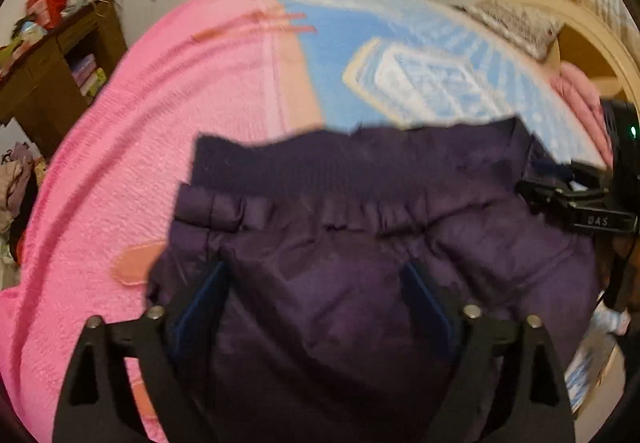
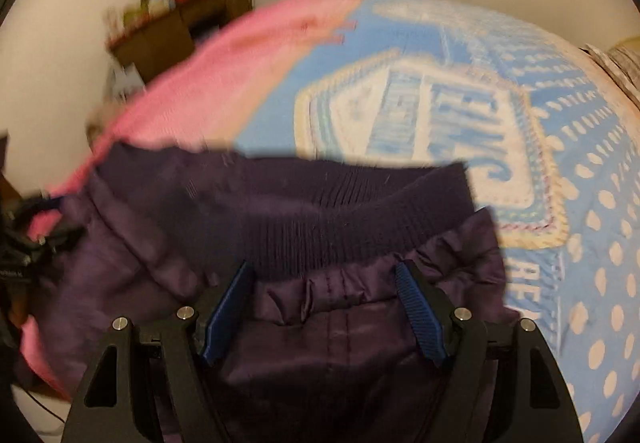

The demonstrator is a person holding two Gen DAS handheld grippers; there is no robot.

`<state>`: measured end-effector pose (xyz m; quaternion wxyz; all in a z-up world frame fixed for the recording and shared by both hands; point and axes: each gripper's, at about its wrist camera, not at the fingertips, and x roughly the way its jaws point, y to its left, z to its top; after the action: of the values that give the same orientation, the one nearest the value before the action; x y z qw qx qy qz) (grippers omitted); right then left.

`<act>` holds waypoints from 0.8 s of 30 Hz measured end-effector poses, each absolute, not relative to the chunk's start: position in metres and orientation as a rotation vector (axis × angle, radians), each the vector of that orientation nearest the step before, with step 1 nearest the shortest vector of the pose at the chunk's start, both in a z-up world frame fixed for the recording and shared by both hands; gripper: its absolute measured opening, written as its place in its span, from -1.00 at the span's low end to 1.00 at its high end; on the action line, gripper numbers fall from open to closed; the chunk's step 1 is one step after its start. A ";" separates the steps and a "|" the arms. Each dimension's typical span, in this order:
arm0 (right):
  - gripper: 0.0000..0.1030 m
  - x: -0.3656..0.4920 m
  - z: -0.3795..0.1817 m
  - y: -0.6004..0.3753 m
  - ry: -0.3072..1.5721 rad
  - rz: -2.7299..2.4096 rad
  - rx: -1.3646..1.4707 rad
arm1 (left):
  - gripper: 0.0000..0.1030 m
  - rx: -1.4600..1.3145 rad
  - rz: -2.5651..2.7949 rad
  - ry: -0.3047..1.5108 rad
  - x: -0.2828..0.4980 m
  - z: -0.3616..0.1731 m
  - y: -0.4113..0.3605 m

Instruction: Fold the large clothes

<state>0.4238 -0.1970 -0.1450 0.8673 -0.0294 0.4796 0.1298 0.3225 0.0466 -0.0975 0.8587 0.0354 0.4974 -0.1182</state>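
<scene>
The left gripper (image 1: 316, 283) hangs over the purple jacket (image 1: 360, 243) with its jaws wide apart, pads clear of the cloth. The right gripper (image 2: 326, 283) is likewise spread wide above the same jacket (image 2: 280, 323), nothing pinched between its blue pads (image 2: 420, 315). The jacket lies on the bed, its ribbed hem (image 2: 320, 203) toward 12 o'clock, gathered fabric just below. A pink blanket (image 1: 160, 123) spreads at 9 o'clock, a blue patterned cover (image 1: 420, 75) at 1 o'clock. In the left view the right gripper (image 1: 568, 199) shows at 3 o'clock. Both views are blurred.
</scene>
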 end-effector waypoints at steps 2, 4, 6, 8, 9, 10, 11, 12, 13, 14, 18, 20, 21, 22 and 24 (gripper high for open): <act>0.05 0.416 -0.144 -0.193 0.975 0.268 -0.114 | 0.35 0.073 -0.265 1.026 0.319 -0.105 0.047; -0.22 0.407 -0.140 -0.190 0.938 0.264 -0.161 | -0.08 0.056 -0.281 0.979 0.312 -0.106 0.052; -1.00 0.395 -0.125 -0.193 0.871 0.268 -0.155 | -0.63 0.004 -0.301 0.932 0.305 -0.095 0.058; -1.00 0.387 -0.109 -0.196 0.807 0.256 -0.151 | -0.71 -0.030 -0.331 0.868 0.297 -0.080 0.063; -1.00 0.387 -0.104 -0.193 0.795 0.264 -0.153 | -0.72 -0.019 -0.336 0.835 0.294 -0.075 0.061; -1.00 0.389 -0.102 -0.193 0.802 0.271 -0.147 | -0.72 -0.005 -0.336 0.820 0.293 -0.071 0.060; -1.00 0.392 -0.102 -0.192 0.809 0.274 -0.141 | -0.73 0.000 -0.336 0.815 0.292 -0.069 0.059; -1.00 0.394 -0.102 -0.192 0.811 0.278 -0.137 | -0.73 0.002 -0.337 0.810 0.292 -0.067 0.058; -1.00 0.397 -0.102 -0.193 0.808 0.273 -0.130 | -0.73 -0.001 -0.336 0.812 0.294 -0.068 0.057; -1.00 0.400 -0.102 -0.196 0.809 0.261 -0.106 | -0.73 -0.005 -0.332 0.821 0.296 -0.070 0.057; 0.60 0.406 -0.110 -0.195 0.846 0.264 -0.081 | -0.73 -0.026 -0.322 0.856 0.298 -0.077 0.056; 0.60 0.404 -0.116 -0.187 0.866 0.263 -0.156 | -0.72 -0.031 -0.322 0.856 0.300 -0.080 0.055; 0.58 0.404 -0.120 -0.185 0.888 0.251 -0.180 | -0.72 -0.035 -0.323 0.856 0.300 -0.081 0.056; 0.43 0.407 -0.131 -0.184 0.931 0.241 -0.192 | -0.72 -0.040 -0.325 0.858 0.303 -0.083 0.056; 0.26 0.413 -0.145 -0.187 0.980 0.246 -0.175 | -0.71 -0.043 -0.330 0.859 0.306 -0.086 0.056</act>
<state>0.4128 -0.1874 -0.1446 0.8714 -0.0837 0.4688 0.1179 0.3059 0.0555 -0.0864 0.8957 -0.0208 0.4147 -0.1593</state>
